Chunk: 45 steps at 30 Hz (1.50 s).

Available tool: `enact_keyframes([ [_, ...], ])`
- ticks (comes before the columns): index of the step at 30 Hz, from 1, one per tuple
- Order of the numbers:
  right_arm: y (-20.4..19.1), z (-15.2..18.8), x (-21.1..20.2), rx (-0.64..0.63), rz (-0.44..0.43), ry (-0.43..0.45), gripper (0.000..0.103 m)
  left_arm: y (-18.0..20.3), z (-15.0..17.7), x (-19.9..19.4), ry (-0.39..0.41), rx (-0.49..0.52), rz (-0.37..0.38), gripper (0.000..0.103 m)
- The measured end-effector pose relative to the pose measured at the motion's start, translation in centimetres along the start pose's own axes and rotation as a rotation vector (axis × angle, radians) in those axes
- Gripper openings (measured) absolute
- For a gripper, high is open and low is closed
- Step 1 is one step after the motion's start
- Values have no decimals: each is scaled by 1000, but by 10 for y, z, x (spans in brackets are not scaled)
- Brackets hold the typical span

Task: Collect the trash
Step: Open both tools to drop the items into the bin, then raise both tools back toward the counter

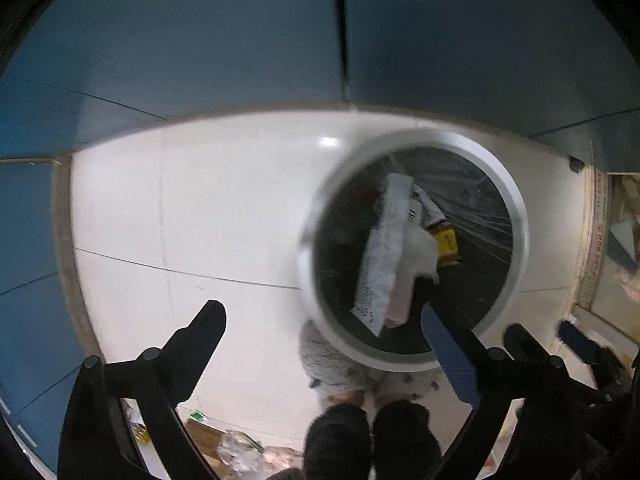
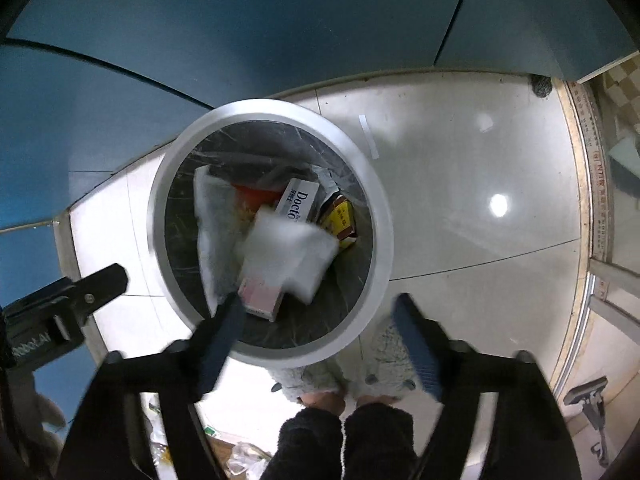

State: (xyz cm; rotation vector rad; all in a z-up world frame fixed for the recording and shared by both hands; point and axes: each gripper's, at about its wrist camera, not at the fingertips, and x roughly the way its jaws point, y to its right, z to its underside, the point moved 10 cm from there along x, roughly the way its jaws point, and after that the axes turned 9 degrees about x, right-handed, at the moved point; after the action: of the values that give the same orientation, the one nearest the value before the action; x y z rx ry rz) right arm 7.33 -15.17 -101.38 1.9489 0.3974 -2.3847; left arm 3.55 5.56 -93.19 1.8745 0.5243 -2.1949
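A round trash bin with a silver rim (image 1: 516, 200) (image 2: 160, 216) and a black liner stands on the floor below both grippers. Inside lie a long white printed wrapper (image 1: 384, 256) (image 2: 212, 224), a blurred white plastic packet (image 2: 288, 252), a pink box (image 2: 260, 296), a white box (image 2: 300, 200) and a yellow box (image 1: 448, 244) (image 2: 340, 216). My left gripper (image 1: 320, 328) is open over the bin's near-left edge and holds nothing. My right gripper (image 2: 320, 320) is open above the bin's near rim, also holding nothing.
Blue cabinet panels (image 1: 200, 40) close off the far side. The white tile floor (image 2: 460, 180) spreads to the right up to a door threshold (image 2: 600, 200). A person's grey fuzzy slippers (image 1: 340, 372) stand by the bin. Cardboard and crumpled plastic (image 1: 236, 448) lie near the feet.
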Motion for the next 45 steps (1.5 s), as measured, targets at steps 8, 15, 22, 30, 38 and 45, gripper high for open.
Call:
enact_keyframes([
  [8, -8, 10, -57, -30, 59, 74, 103, -22, 18, -53, 54, -6, -49, 102],
  [15, -18, 32, -146, -60, 78, 125, 103, -24, 49, -128, 85, -3, -35, 102],
  [22, -22, 63, -251, -64, 92, 170, 103, -17, 84, -219, 128, 13, 10, 102],
  [30, -30, 109, -383, -60, 85, 227, 103, -18, 115, -324, 197, 41, 65, 102],
  [38, -59, 121, -517, -26, -27, 341, 103, -40, 87, -453, 422, 48, -30, 102],
  [45, -97, 43, -606, -13, -109, 491, 103, -73, -9, -547, 611, -28, -134, 102],
])
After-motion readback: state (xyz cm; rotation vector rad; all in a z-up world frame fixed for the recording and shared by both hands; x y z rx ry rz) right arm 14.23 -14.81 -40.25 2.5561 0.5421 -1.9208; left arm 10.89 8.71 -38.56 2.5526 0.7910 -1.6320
